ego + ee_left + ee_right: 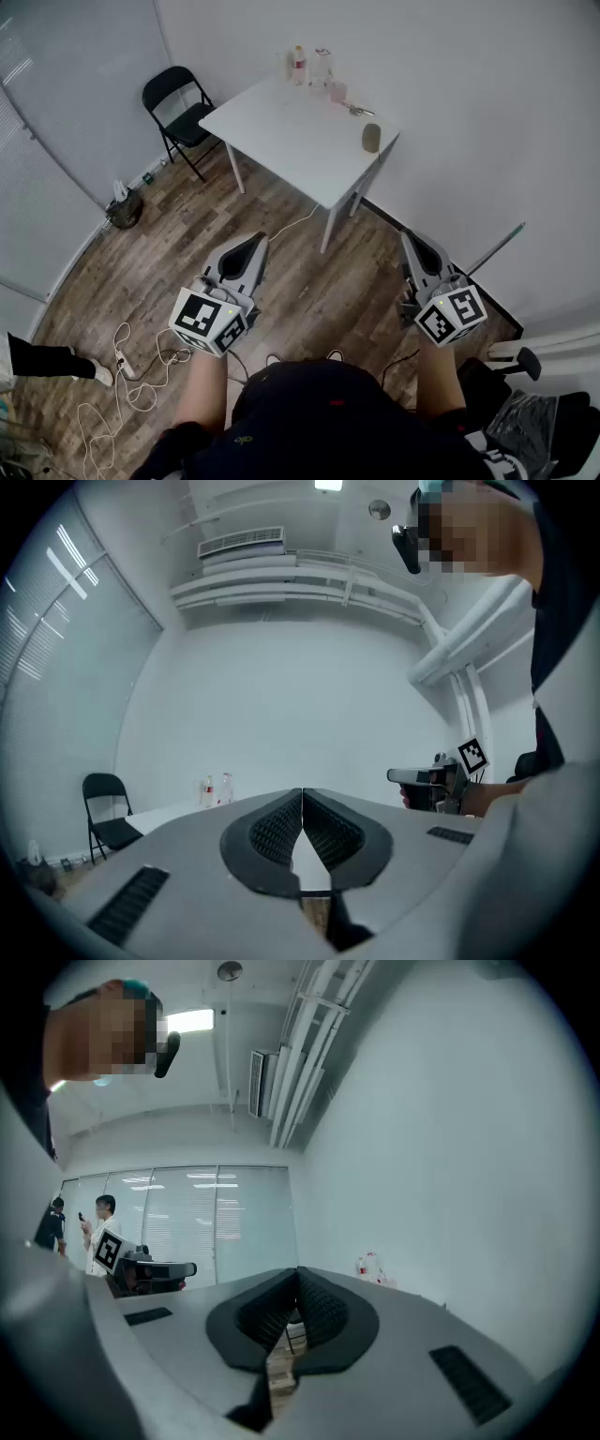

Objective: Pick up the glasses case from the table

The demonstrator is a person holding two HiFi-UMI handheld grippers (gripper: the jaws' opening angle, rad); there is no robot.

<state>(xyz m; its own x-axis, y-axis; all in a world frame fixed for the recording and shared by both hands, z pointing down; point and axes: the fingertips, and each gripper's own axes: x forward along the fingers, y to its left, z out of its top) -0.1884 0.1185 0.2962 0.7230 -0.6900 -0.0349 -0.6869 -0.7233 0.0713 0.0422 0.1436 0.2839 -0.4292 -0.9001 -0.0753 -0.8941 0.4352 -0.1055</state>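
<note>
The glasses case (371, 137), a tan oval shape, lies near the right edge of the white table (291, 141) in the head view. Both grippers are held level over the wood floor, well short of the table. My left gripper (253, 242) is shut with nothing between its jaws; in its own view the pads (281, 827) meet at the tip. My right gripper (413, 238) is likewise shut and empty, its pads (319, 1307) closed together. The case does not show in either gripper view.
Bottles (309, 66) and a pink item (337, 92) stand at the table's far side. A black folding chair (178, 108) sits left of the table. Cables (131, 375) lie on the floor at the lower left. Two people (98, 1227) stand behind a glass wall.
</note>
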